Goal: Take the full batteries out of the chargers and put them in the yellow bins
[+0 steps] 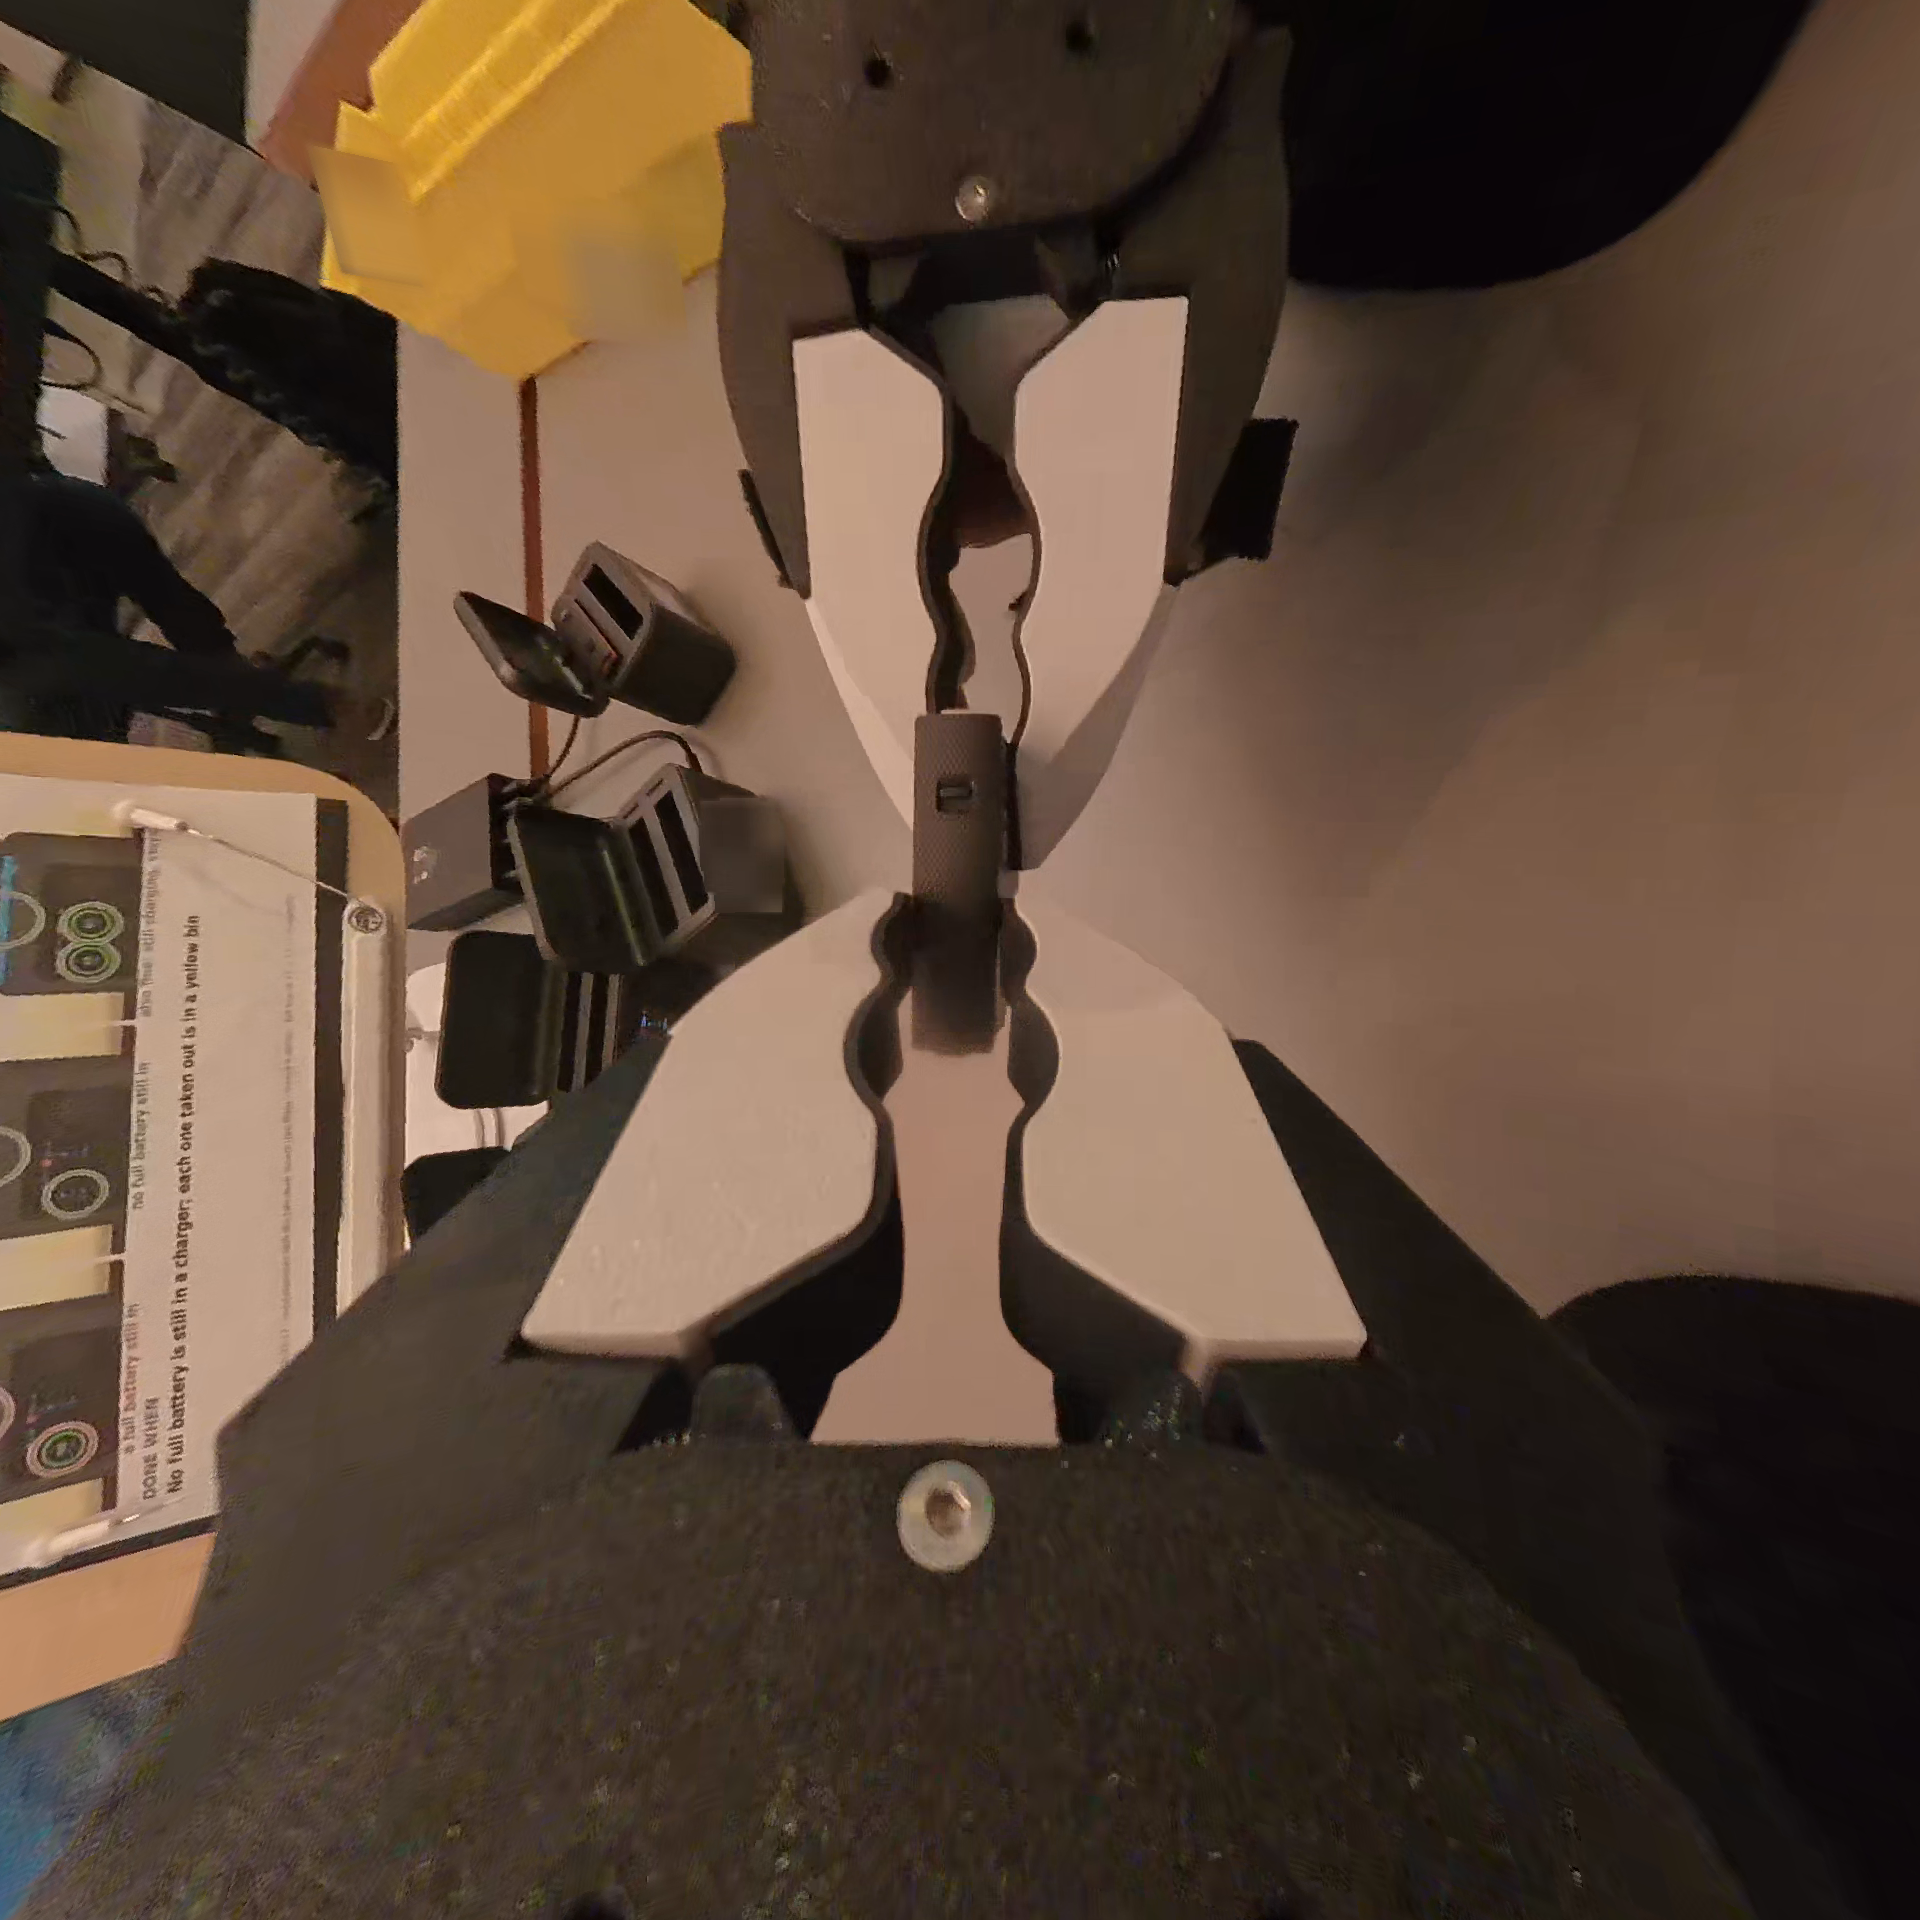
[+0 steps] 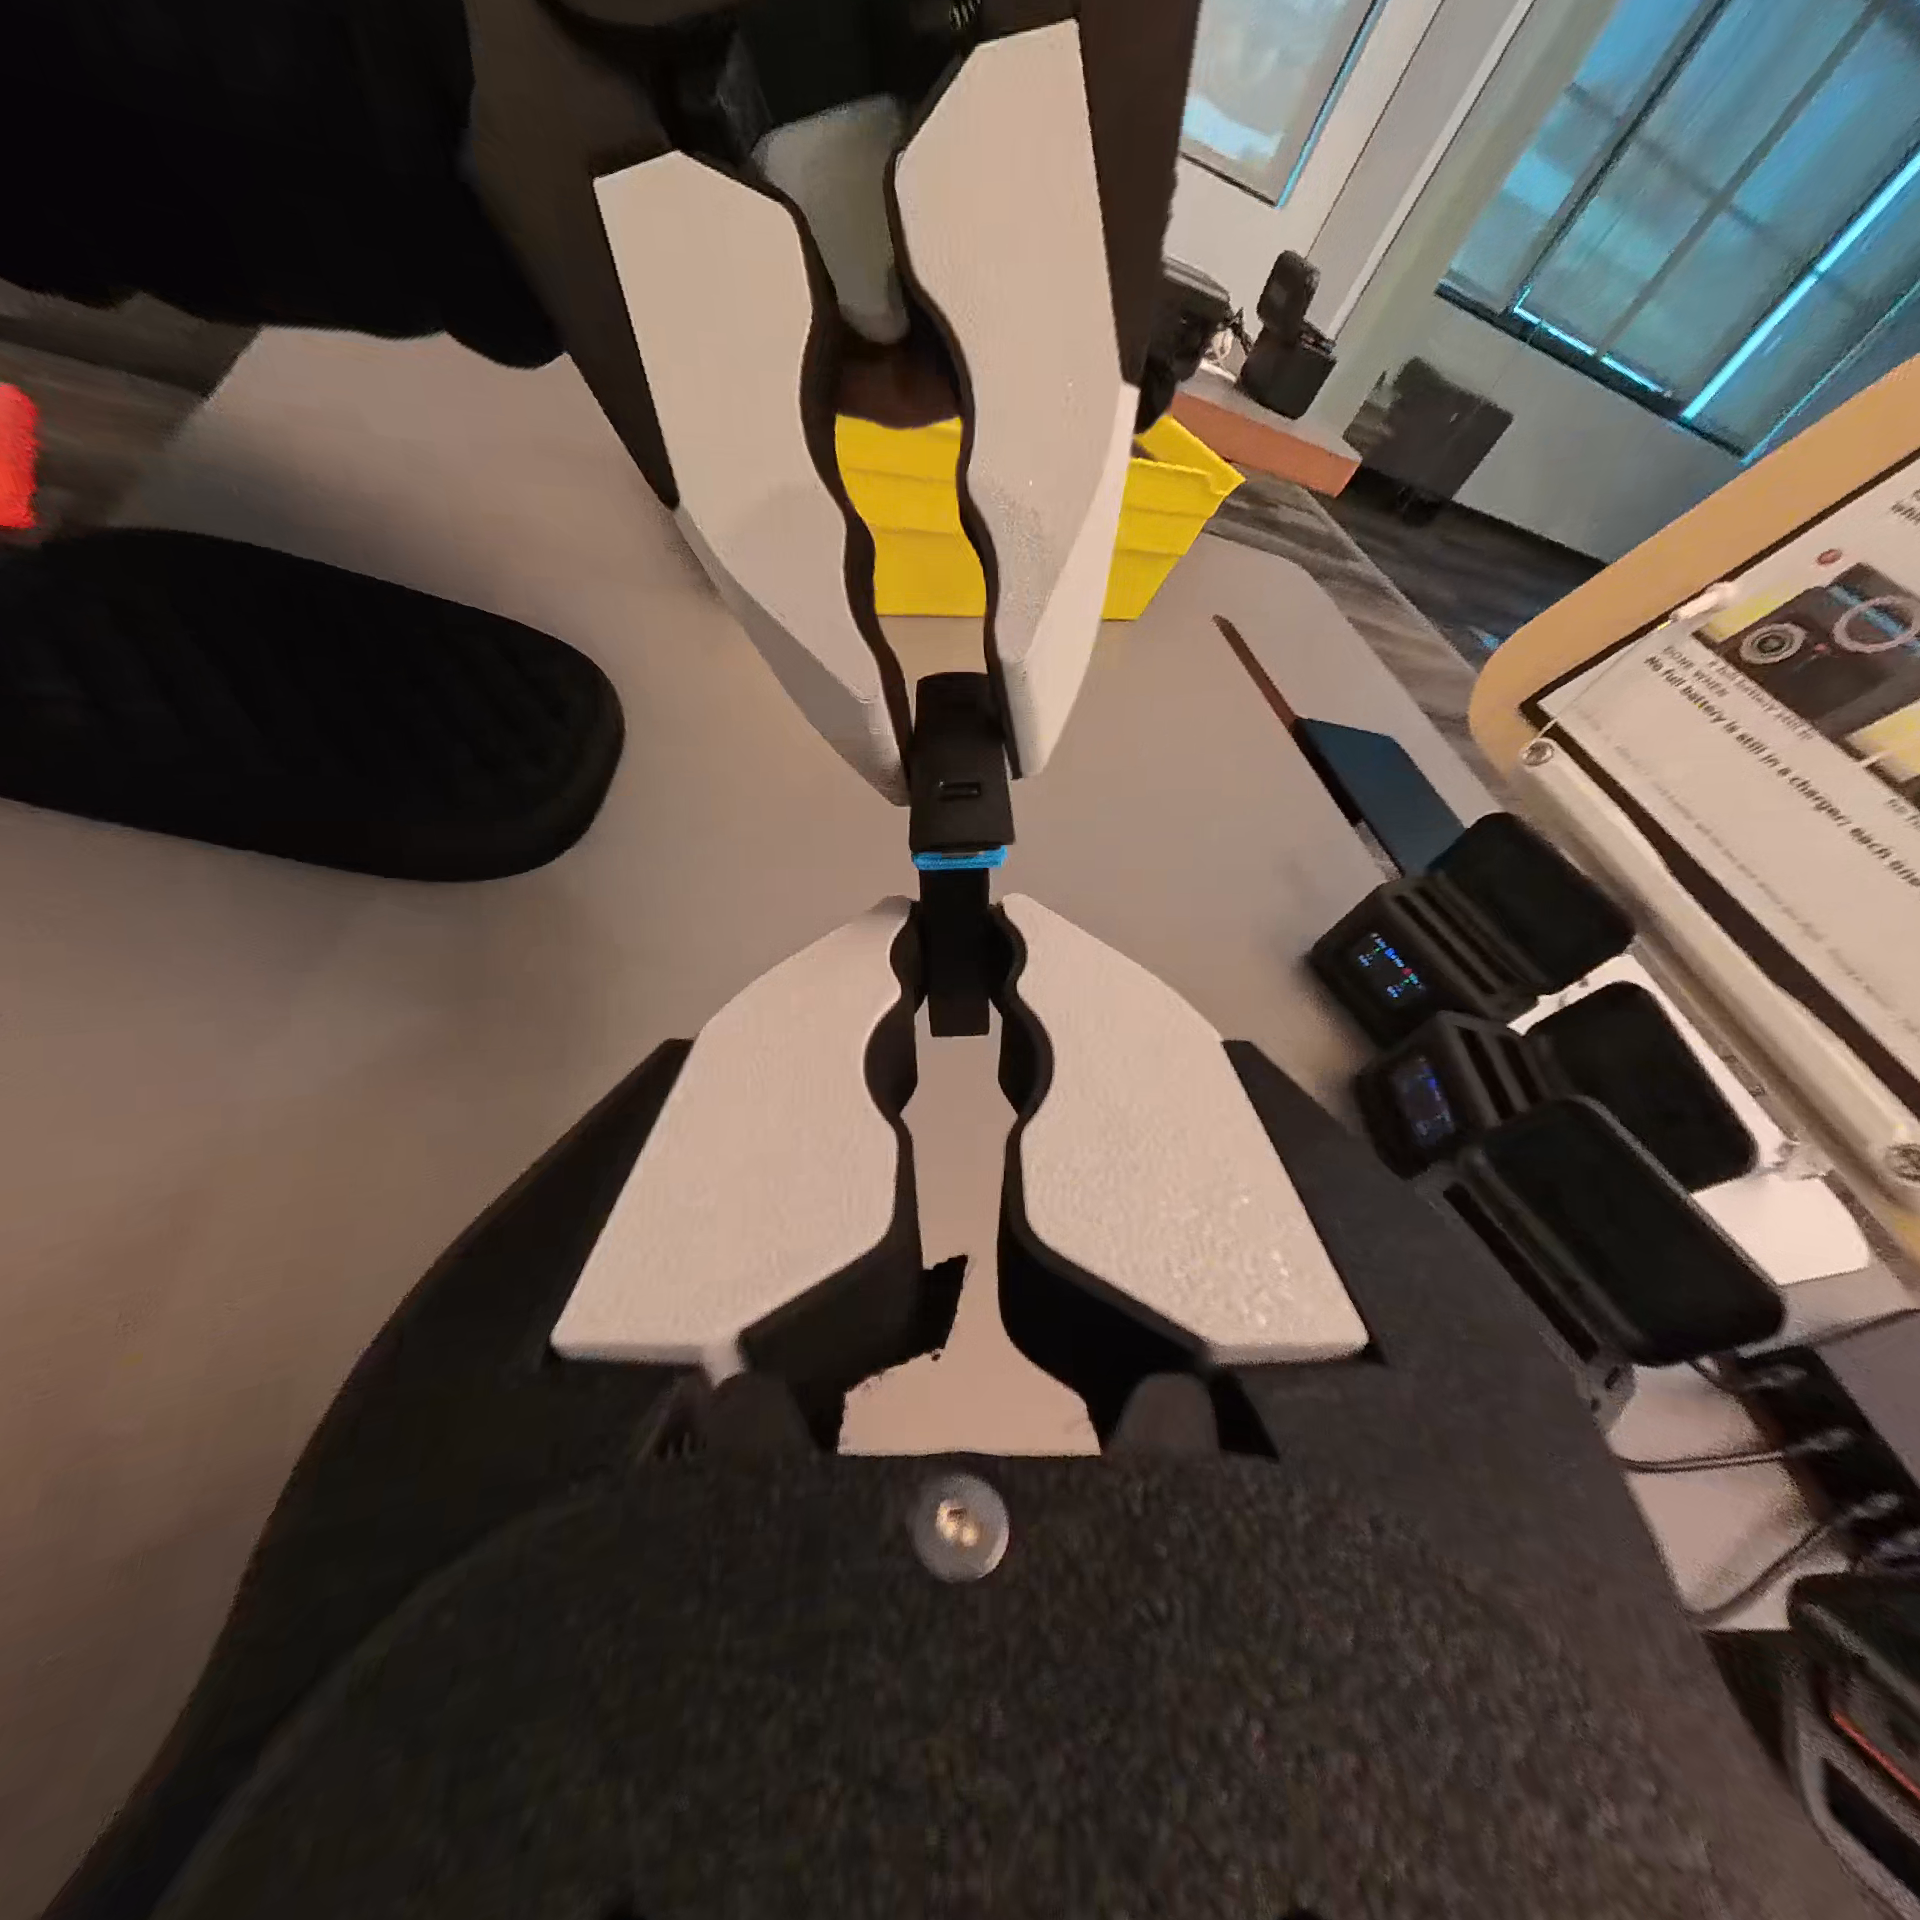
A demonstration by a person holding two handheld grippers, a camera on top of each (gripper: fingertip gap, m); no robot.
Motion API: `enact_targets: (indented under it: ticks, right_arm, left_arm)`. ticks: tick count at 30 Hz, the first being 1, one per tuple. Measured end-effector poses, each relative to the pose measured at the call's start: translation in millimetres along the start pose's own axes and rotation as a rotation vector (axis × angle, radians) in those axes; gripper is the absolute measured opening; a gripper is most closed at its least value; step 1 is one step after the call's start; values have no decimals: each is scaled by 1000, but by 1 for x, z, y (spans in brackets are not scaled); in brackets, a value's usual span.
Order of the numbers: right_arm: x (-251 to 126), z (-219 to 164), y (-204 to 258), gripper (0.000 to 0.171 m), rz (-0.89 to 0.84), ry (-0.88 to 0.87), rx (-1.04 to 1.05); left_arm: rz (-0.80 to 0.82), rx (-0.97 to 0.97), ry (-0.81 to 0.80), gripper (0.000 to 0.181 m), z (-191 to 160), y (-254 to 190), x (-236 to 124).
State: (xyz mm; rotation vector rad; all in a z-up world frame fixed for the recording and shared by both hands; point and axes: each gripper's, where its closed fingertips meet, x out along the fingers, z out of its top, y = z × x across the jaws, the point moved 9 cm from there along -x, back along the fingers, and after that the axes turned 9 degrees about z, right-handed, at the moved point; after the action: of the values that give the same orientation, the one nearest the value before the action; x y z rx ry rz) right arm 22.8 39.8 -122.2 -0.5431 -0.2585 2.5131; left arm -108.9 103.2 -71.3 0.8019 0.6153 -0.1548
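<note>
Grippers meet tip to tip above the pale grey table (image 1: 1455, 831), both on one dark battery (image 1: 956, 821) held in the air between them. The left gripper (image 1: 958, 920) has its white fingers pressed in on one end of the battery. The right gripper (image 2: 956, 920) pinches the opposite, narrower end just past a bright blue band (image 2: 958, 857) that rings the body. One face of the battery carries a small oblong slot; no brand mark can be made out on it. A yellow bin (image 1: 499, 208) stands on the table beyond the grippers, well apart from the battery. In the right wrist view it lies directly behind the left gripper's fingers. A row of black chargers (image 2: 1455, 935) sits along the table edge with lids flipped open. Two of them show small lit screens (image 2: 1387, 971) whose figures are too small to read. Thin black cables run from the chargers. Beside the chargers leans a tan board carrying a white instruction sheet (image 2: 1766, 748) under a clear cover. The sheet is printed with lines of bold black text and photographs of charger displays marked with coloured rings.
</note>
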Motion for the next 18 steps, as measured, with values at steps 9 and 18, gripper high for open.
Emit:
enact_targets:
  ticks: [9, 18]
  right_arm:
    - [-24, -23, -18, 24, -159, 69, 193]
    - [-58, -67, -43, 18, -283, -48, 438]
  left_arm:
    - [16, -196, 81, 15, -21, 54, 1]
    - [73, -573, 258, 15, -106, 163, 48]
